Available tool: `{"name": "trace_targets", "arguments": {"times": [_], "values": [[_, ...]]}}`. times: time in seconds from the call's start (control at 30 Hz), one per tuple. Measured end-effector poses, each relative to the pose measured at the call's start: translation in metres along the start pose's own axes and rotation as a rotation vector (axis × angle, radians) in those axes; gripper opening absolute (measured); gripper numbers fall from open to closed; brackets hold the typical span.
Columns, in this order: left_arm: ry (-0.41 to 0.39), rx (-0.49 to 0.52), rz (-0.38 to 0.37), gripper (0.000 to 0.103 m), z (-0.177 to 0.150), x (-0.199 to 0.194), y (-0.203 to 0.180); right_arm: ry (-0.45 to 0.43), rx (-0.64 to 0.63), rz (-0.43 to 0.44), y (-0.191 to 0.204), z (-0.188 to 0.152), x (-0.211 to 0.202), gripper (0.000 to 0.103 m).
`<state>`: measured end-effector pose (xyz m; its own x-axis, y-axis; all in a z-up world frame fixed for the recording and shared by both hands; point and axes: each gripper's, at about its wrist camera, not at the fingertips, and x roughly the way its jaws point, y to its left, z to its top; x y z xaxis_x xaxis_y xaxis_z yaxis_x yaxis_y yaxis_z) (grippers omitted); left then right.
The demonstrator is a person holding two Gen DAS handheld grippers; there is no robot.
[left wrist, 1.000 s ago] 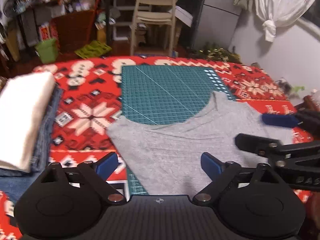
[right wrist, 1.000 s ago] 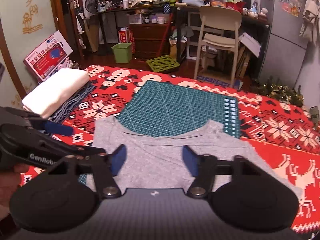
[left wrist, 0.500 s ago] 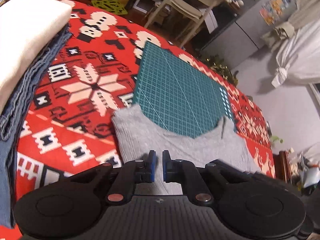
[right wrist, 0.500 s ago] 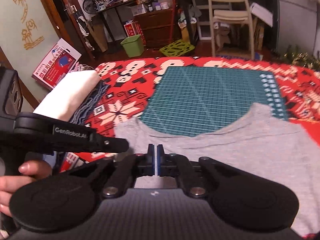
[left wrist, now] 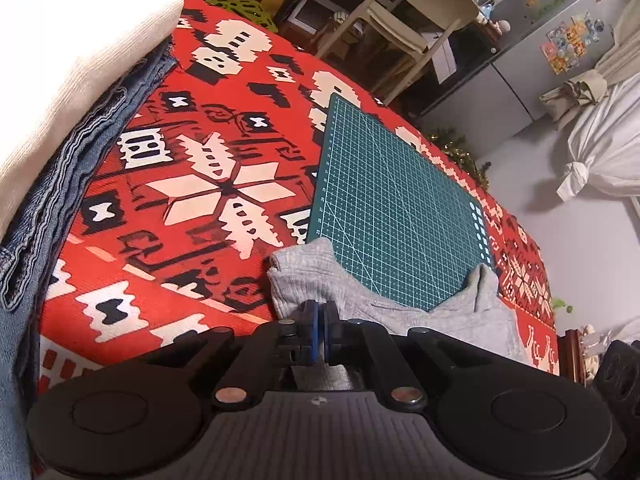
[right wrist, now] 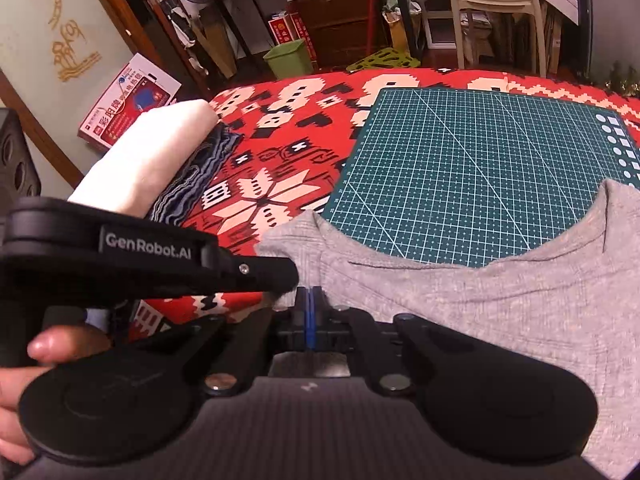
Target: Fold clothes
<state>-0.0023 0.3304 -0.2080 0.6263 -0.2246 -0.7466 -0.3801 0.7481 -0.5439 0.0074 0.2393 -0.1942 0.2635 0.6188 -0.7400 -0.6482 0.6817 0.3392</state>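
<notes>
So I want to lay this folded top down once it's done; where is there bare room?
The green cutting mat is bare beyond the grey knit top. The red patterned blanket lies open between mat and the stack of white and denim folded clothes. It is crowded near both grippers, left and right.

Gray shirt [right wrist: 500, 300] cut off right — lower part hidden behind right gripper [right wrist: 309, 304].

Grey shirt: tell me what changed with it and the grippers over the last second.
Both grippers went from open to shut. The left gripper and right gripper pinched the grey shirt near its left shoulder, bunching that corner. The green mat and folded pile stayed put.
</notes>
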Motion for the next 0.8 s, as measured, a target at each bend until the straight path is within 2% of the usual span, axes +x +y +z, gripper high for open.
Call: {"name": "trace_targets", "arguments": {"times": [0.2, 0.4, 0.57, 0.8], "values": [[-0.016, -0.006, -0.024, 0.004, 0.002, -0.009, -0.002, -0.026, 0.04, -0.015, -0.01, 0.011, -0.005, 0.002], [-0.002, 0.012, 0.016, 0.005, 0.007, 0.0, -0.003, -0.023, 0.055, -0.051, -0.023, 0.017, 0.005, 0.0], [-0.013, 0.022, 0.01, 0.005, 0.007, -0.008, -0.007, -0.075, 0.052, -0.063, -0.03, 0.015, -0.033, 0.002], [-0.008, 0.083, -0.027, 0.005, -0.006, -0.023, -0.028, -0.056, 0.03, -0.152, -0.058, -0.026, -0.083, 0.003]]}}
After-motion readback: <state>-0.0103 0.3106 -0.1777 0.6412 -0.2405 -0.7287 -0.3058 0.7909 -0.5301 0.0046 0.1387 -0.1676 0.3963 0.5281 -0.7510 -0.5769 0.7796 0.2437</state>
